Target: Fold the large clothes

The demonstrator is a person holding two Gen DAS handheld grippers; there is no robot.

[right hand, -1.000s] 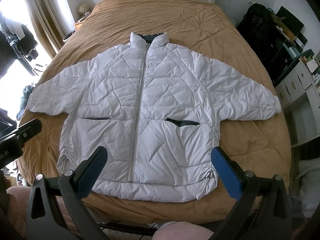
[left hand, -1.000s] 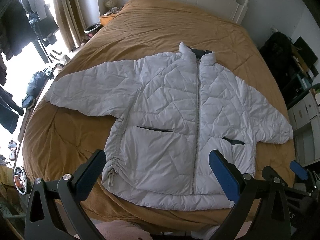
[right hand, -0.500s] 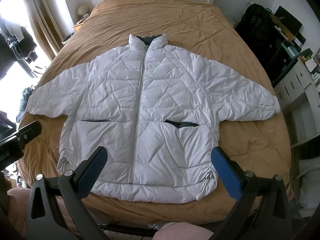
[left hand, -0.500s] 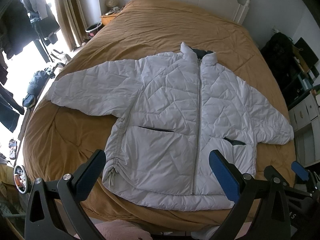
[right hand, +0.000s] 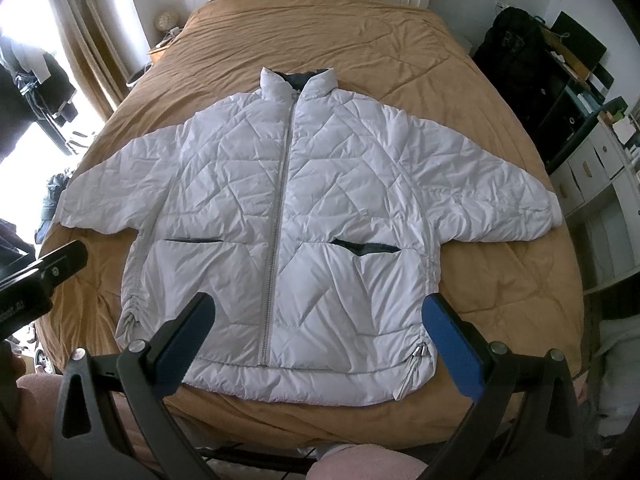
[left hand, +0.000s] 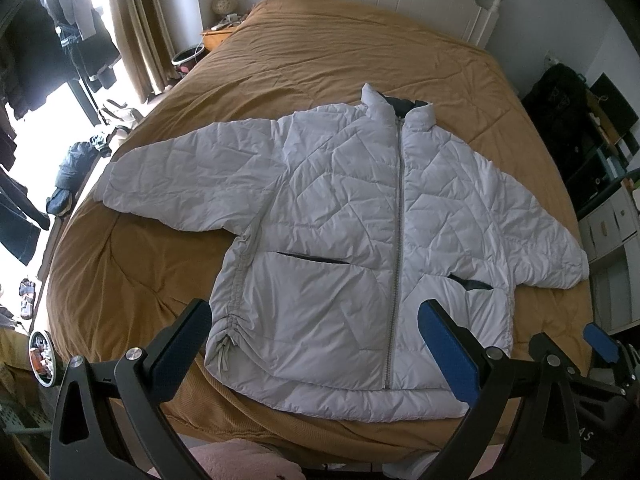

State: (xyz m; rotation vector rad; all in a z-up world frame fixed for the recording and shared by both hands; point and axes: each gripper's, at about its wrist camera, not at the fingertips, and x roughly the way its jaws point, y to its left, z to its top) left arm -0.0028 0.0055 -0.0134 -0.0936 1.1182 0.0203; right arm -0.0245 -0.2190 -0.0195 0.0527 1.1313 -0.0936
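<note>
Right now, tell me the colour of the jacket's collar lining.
Dark, navy or near black, inside the white jacket's collar lining; clearest in the right wrist view.

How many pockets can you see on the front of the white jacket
2. On the white jacket, the left pocket is a dark slit beside the zipper, and the right pocket gapes slightly on the other side. Any pockets inside or underneath would be hidden.

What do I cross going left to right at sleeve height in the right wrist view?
Left sleeve cuff → zipper → right sleeve cuff → white drawer unit.
</note>
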